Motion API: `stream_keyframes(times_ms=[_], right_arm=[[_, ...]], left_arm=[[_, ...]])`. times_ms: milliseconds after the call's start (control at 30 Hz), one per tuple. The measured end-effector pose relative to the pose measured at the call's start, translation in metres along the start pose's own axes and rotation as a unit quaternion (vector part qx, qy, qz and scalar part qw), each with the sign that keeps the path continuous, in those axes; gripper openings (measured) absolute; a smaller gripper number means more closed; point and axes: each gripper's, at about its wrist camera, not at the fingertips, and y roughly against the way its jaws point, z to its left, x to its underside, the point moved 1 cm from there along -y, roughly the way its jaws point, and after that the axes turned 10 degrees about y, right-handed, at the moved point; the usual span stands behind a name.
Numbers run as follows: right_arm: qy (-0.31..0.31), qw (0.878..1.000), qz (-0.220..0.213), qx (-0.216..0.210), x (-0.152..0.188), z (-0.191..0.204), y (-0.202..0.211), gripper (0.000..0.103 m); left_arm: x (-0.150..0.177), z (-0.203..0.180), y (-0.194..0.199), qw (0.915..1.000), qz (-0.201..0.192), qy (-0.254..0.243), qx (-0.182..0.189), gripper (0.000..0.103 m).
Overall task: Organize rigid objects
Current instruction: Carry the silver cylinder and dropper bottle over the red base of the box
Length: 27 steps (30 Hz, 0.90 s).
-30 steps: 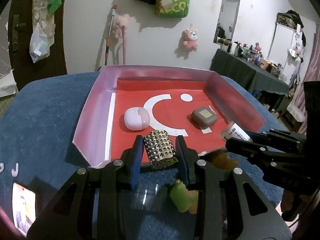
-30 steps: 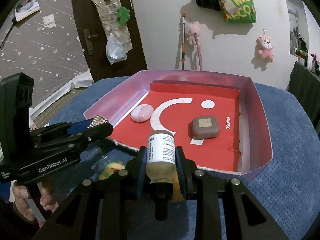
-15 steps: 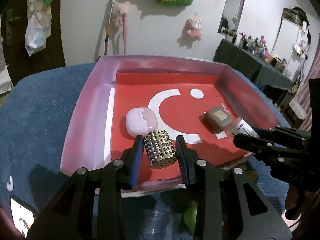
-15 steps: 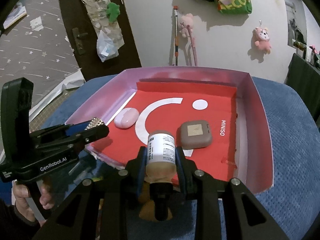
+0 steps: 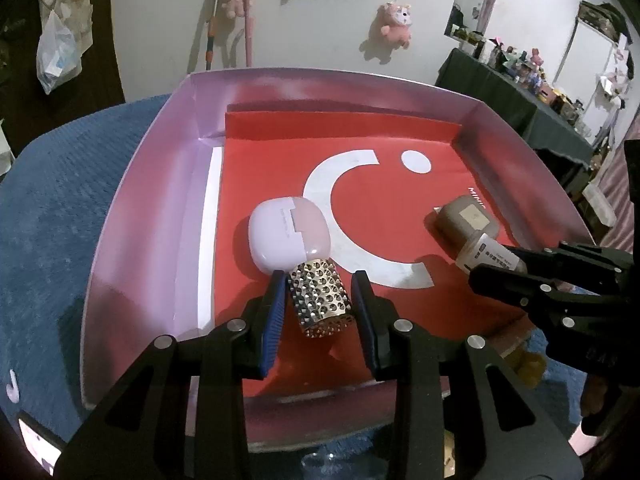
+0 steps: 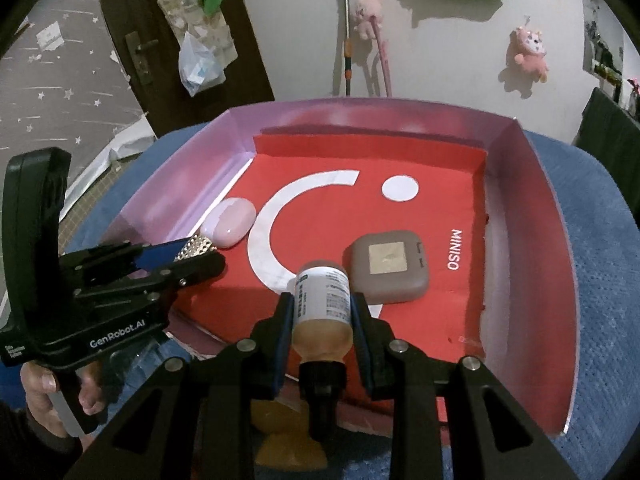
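Tongs loaded above tray

Left tongs (image 5: 320, 300) are clamped on a perforated metal cylinder (image 5: 321, 303); a pink earbud case (image 5: 289, 236) lies just beyond their tips. Right tongs (image 6: 322, 312) are clamped on a labelled amber bottle (image 6: 322, 304), cap toward the camera; a brown square case (image 6: 389, 267) lies just ahead and right of them. Both loads hang over the red tray floor (image 6: 340, 216).
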Motion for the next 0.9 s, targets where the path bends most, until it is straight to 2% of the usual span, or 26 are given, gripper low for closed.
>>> stream_keyframes(times_ms=[367, 533, 700, 900], right_arm=[[-0.017, 0.999, 0.02, -0.017, -0.003, -0.007, -0.021, 0.03], [-0.021, 1.0, 0.019, 0.0, -0.007, -0.01, -0.024, 0.03], [-0.023, 0.999, 0.013, 0.034, -0.009, -0.016, -0.024, 0.03], [-0.021, 0.999, 0.013, 0.037, -0.009, -0.019, -0.025, 0.03]], left_arm=[[-0.008, 0.004, -0.008, 0.9998, 0.017, 0.007, -0.002, 0.031], [-0.01, 0.001, -0.012, 0.9996, 0.023, -0.007, -0.013, 0.031], [-0.014, 0.0, -0.015, 0.9995, 0.026, -0.01, -0.014, 0.031], [-0.012, 0.0, -0.016, 0.9995, 0.023, -0.012, -0.017, 0.031]])
